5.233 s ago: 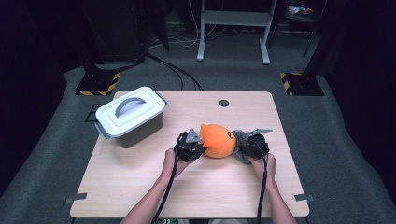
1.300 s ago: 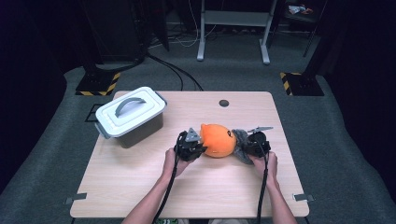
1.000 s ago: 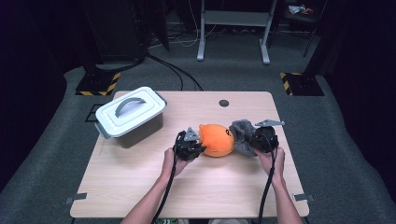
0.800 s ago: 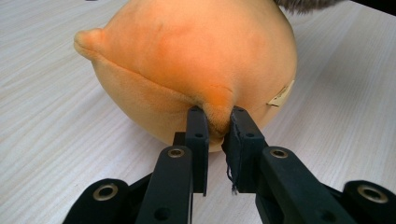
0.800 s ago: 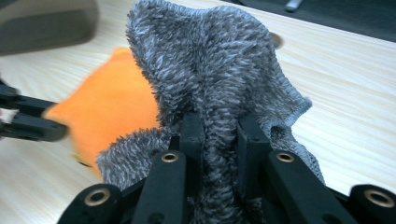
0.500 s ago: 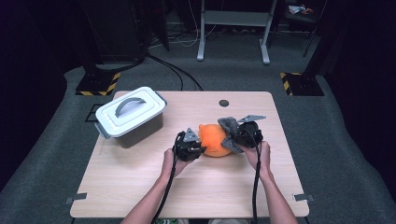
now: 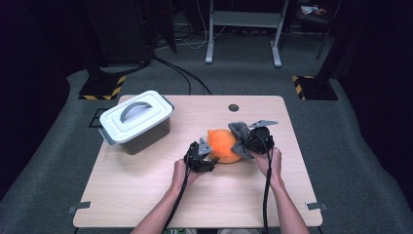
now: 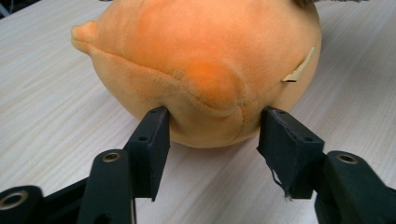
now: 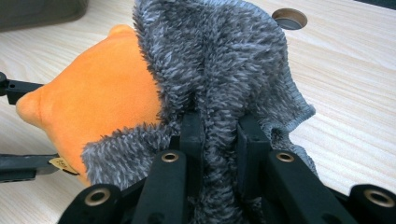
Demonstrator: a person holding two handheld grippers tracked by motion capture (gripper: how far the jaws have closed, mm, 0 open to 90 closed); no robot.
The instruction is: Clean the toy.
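The round orange plush toy (image 7: 223,145) lies on the pale wooden worktop (image 7: 146,195), right of the lidded grey plastic box (image 7: 136,122), with a fuzzy grey knitted cloth (image 9: 219,60) draped over its right end. The left claw (image 8: 212,133), at the toy's left end, has just been opening; its jaws flank the plush's lower bulge, at most grazing it. The right claw (image 9: 218,133), at the toy's right, is clamped on a fold of the cloth, so the toy's long axis runs between both claws, equally near each.

Black fingers (image 8: 149,149) with screw holes, grey three-cornered plates, black cables
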